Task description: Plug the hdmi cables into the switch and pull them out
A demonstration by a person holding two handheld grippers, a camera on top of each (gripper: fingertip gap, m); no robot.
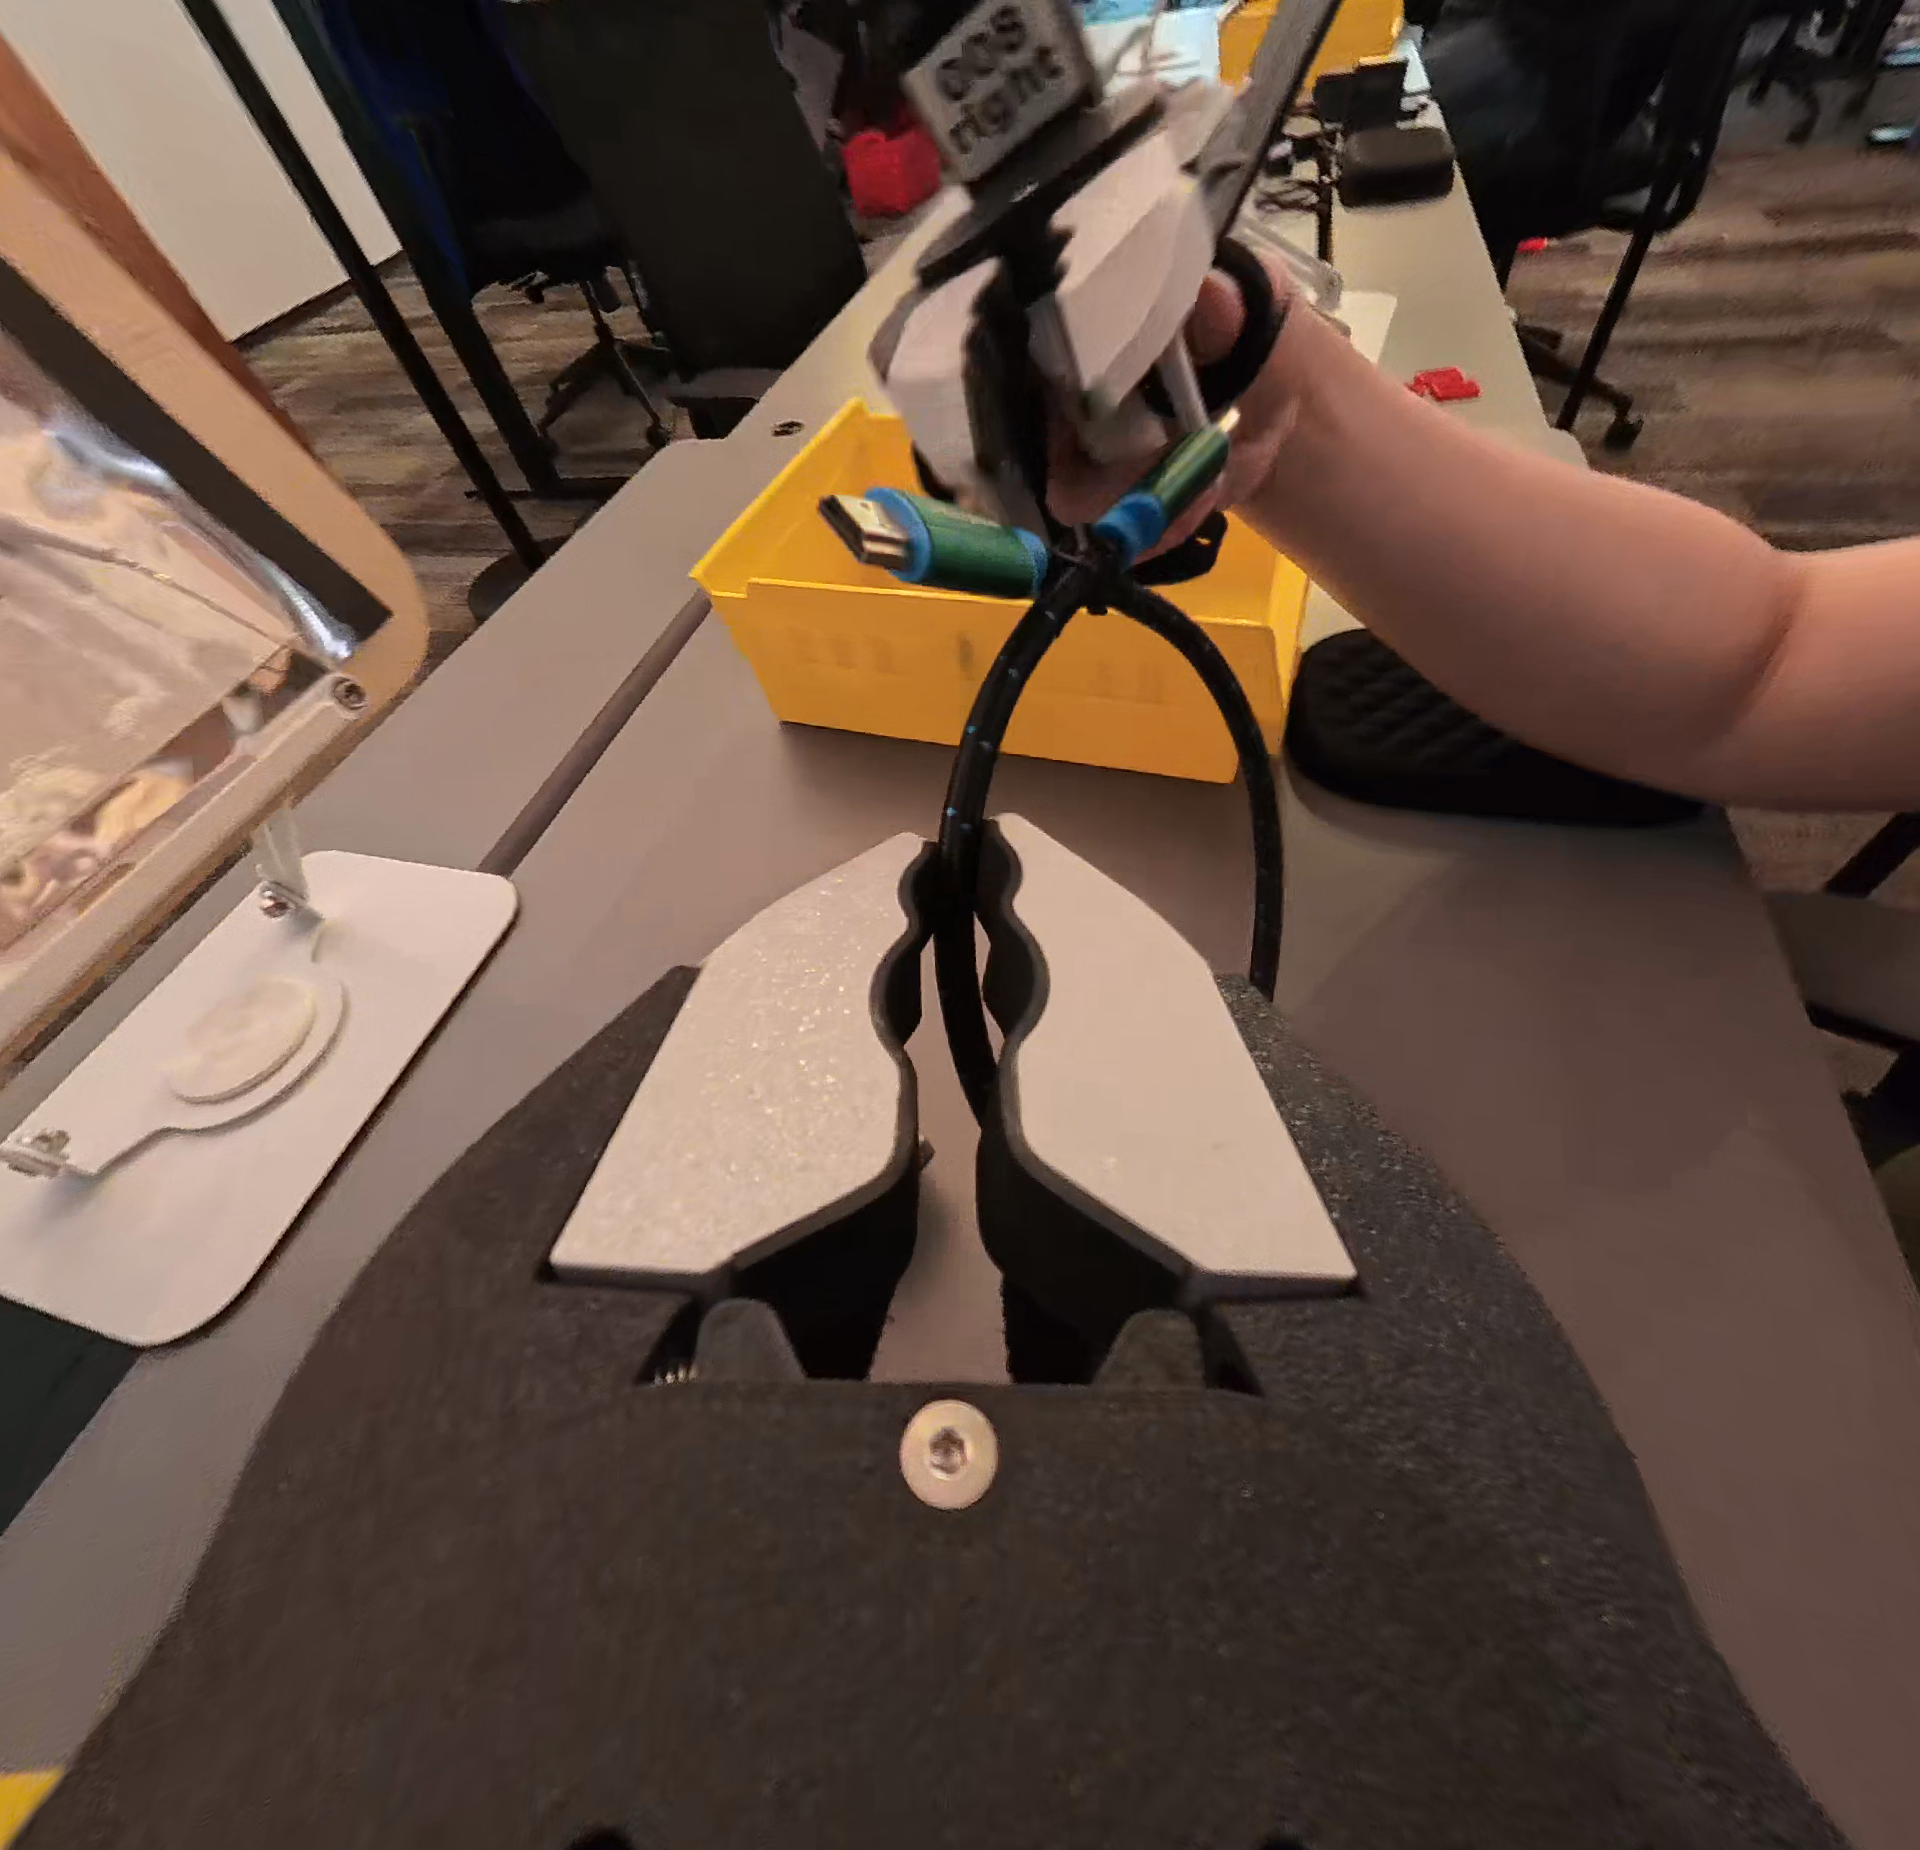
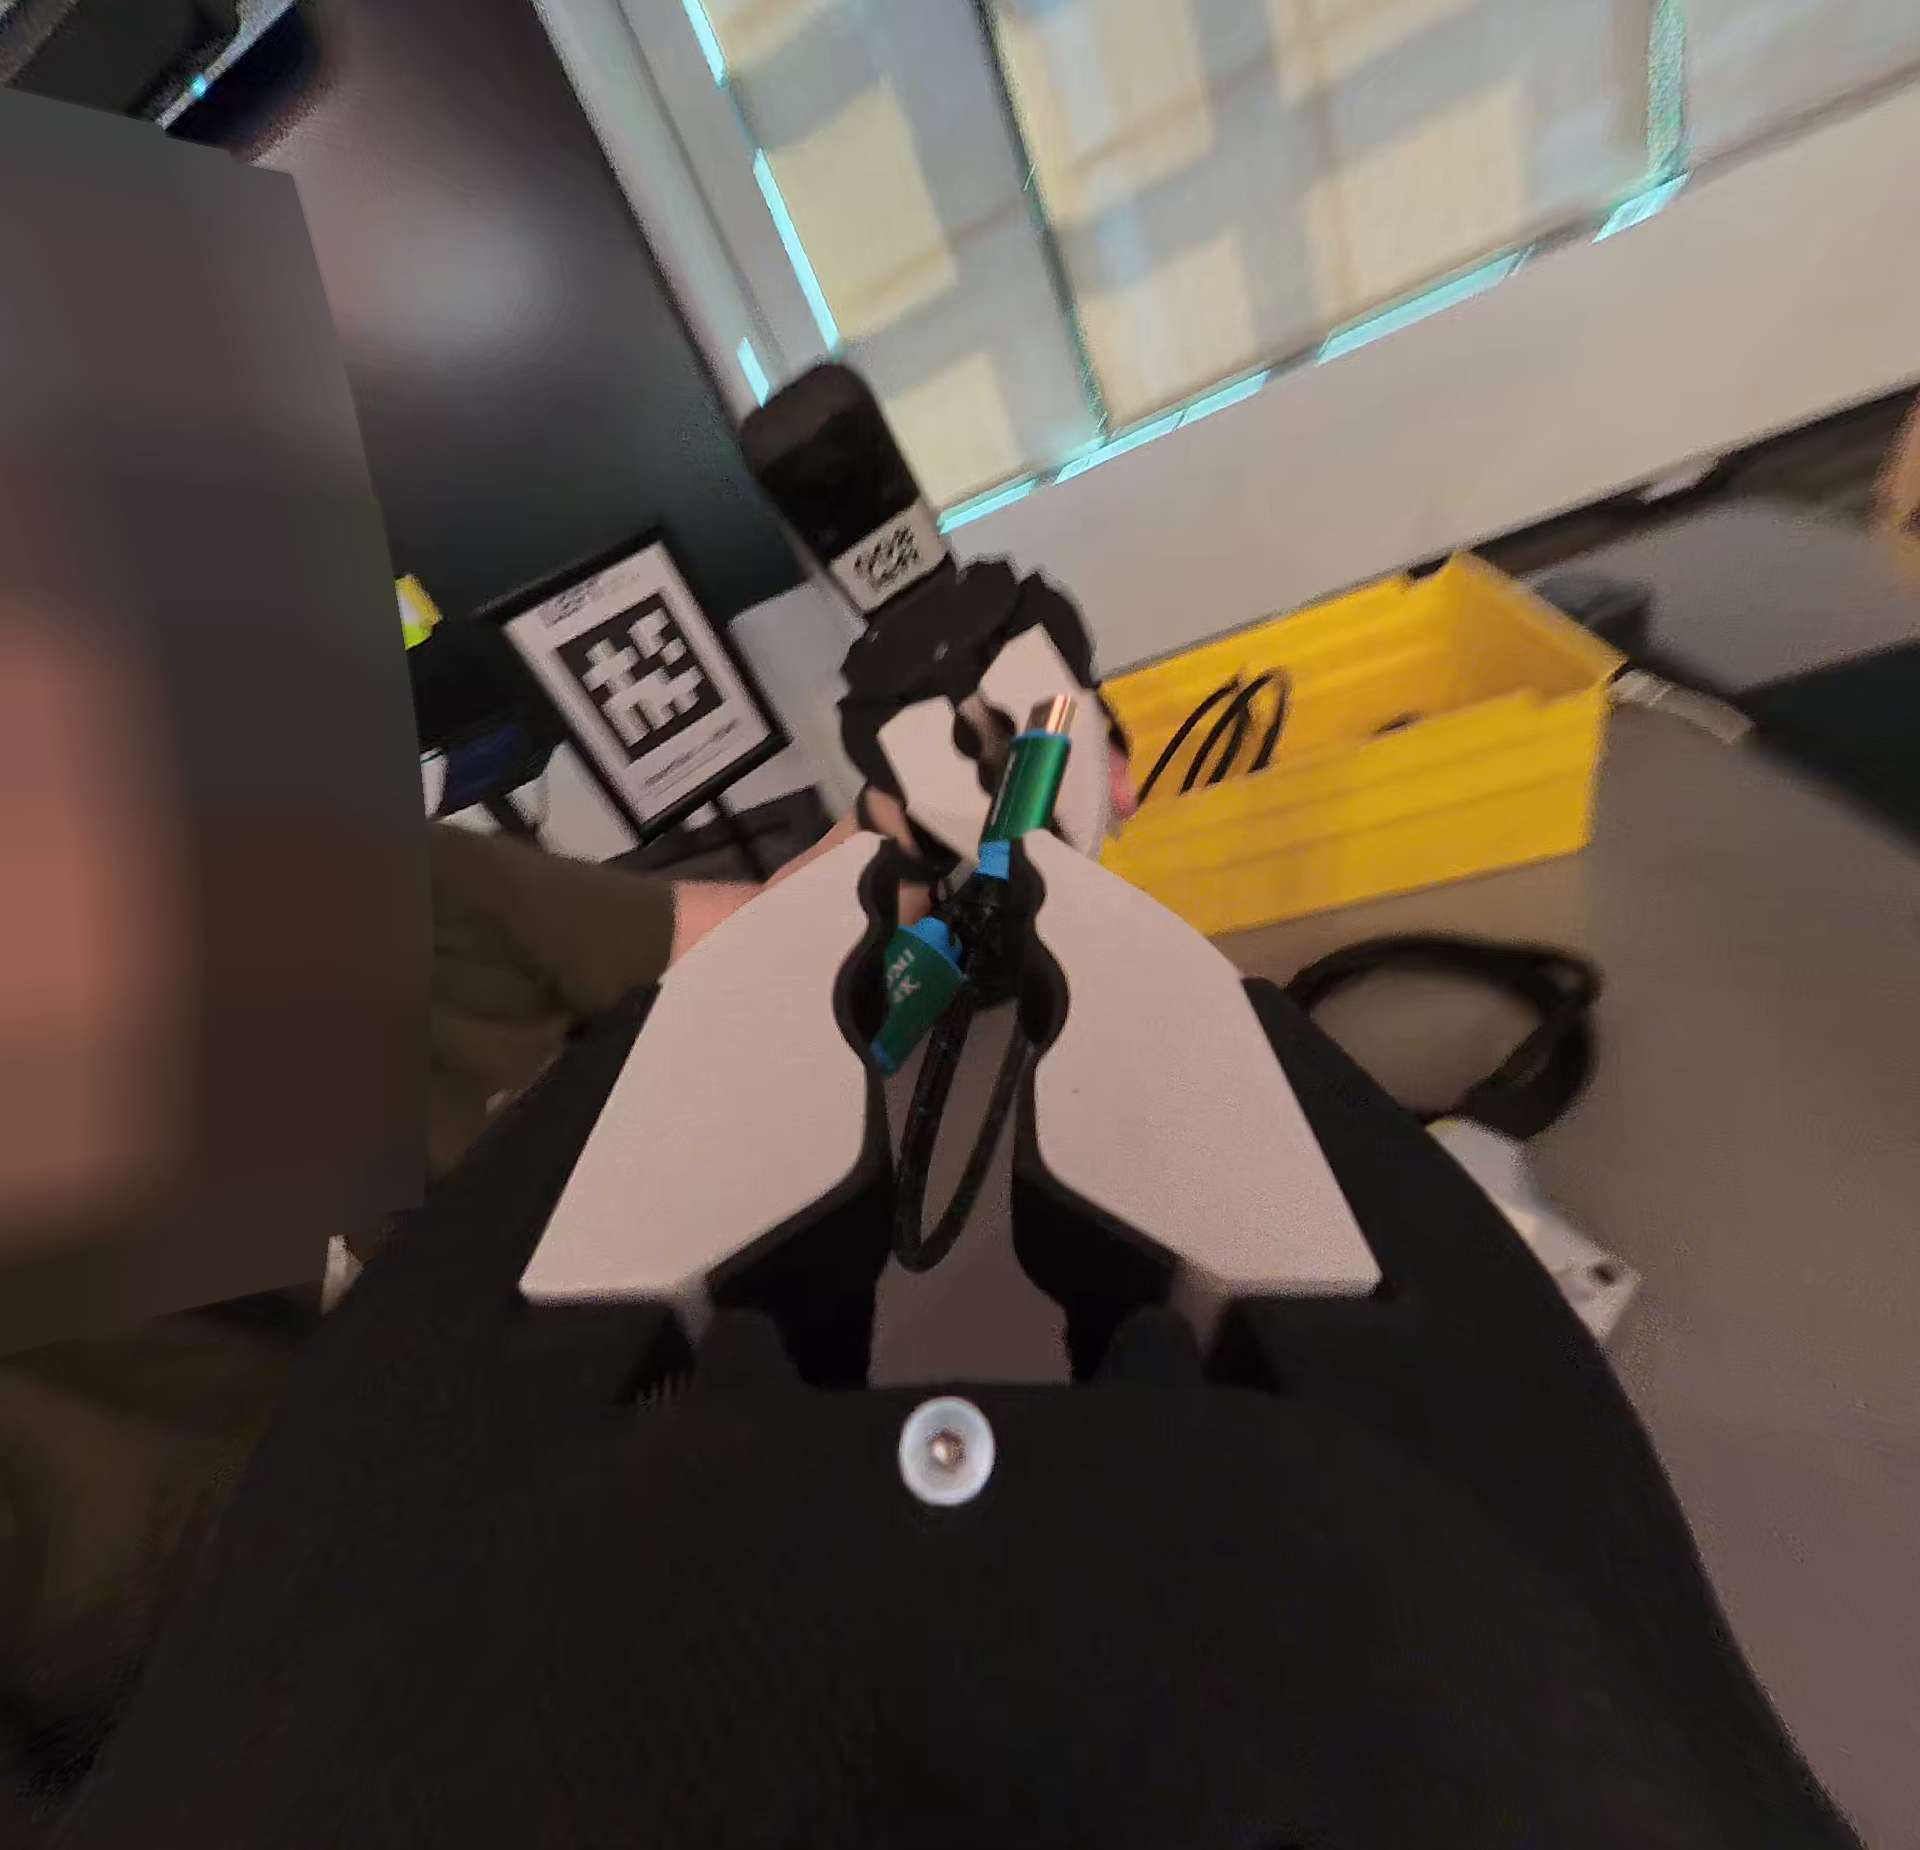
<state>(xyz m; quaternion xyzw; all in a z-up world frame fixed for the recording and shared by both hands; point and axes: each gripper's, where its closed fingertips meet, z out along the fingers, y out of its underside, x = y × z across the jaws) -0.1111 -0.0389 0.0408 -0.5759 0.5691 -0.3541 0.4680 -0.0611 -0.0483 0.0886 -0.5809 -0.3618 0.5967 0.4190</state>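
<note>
A short black HDMI cable point(image 1: 1262, 813) hangs in a loop above the grey table point(image 1: 1507, 1073), held by both grippers. My left gripper point(image 1: 961, 850) is shut on the lower part of the loop. My right gripper point(image 2: 951, 865) is shut on the cable where its two ends cross, just behind the plugs; it also shows in the left wrist view point(image 1: 1049, 512), held by a bare hand. Both plugs are green with blue collars: one point(image 1: 935, 543) points left, the other point(image 1: 1174, 481) points up right. In the right wrist view one plug point(image 2: 1029, 772) sticks up past the fingertips. No switch is in view.
A yellow bin point(image 1: 1039, 699) stands on the table behind the cable, with more black cable in it point(image 2: 1216, 740). A black coiled cable point(image 2: 1507, 1021) lies to its right. A tablet on a white stand point(image 1: 260, 1052) is at the left. A framed marker card point(image 2: 644, 688) stands behind.
</note>
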